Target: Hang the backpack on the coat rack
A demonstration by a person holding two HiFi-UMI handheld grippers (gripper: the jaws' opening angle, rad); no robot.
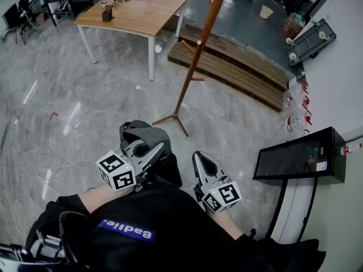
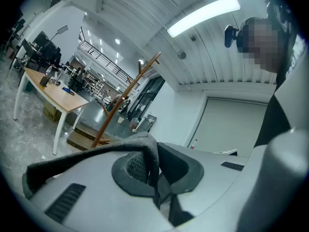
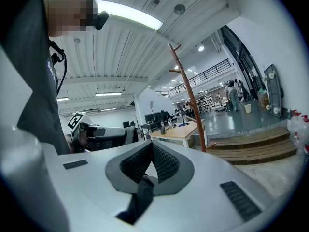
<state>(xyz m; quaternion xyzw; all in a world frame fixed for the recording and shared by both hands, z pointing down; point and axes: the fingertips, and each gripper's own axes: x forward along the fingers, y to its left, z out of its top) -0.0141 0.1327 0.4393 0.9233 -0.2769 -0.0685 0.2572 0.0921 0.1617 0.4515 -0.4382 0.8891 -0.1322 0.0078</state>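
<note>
1. left gripper (image 1: 159, 149): jaws clamped on a grey strap (image 2: 142, 146) at the top of the backpack (image 1: 142, 134). in the left gripper view the fabric is folded over and pinched between the pads. likely gripped by the top so the bag hangs below and the loop stays free for a hook.
2. right gripper (image 1: 199, 157): jaws closed tip to tip with nothing between them. it is held just beside the left one on the near side of the coat rack (image 1: 195, 61), probably free to steady the bag or spread the loop.
3. the backpack is off the rack, near the person's body, on the near side of the coat rack's feet and apart from them. cannot tell if its bottom rests on the floor (image 1: 85, 95).
4. both grippers point about level toward the coat rack, so this looks like the carry or approach step. hanging is not yet done, and the bag needs lifting to a peg.
5. the coat rack is a brown wooden pole with angled pegs, standing upright on spread feet, nothing on it.
6. the floor is grey, glossy and stone-look. a white cable (image 1: 54, 166) lies left of the rack and nearer the person.
7. room: a wooden table (image 1: 142, 16) beyond and left of the rack, a low wooden platform (image 1: 244, 67) just behind it, and a black cabinet (image 1: 295, 160) to its right by the wall.
</note>
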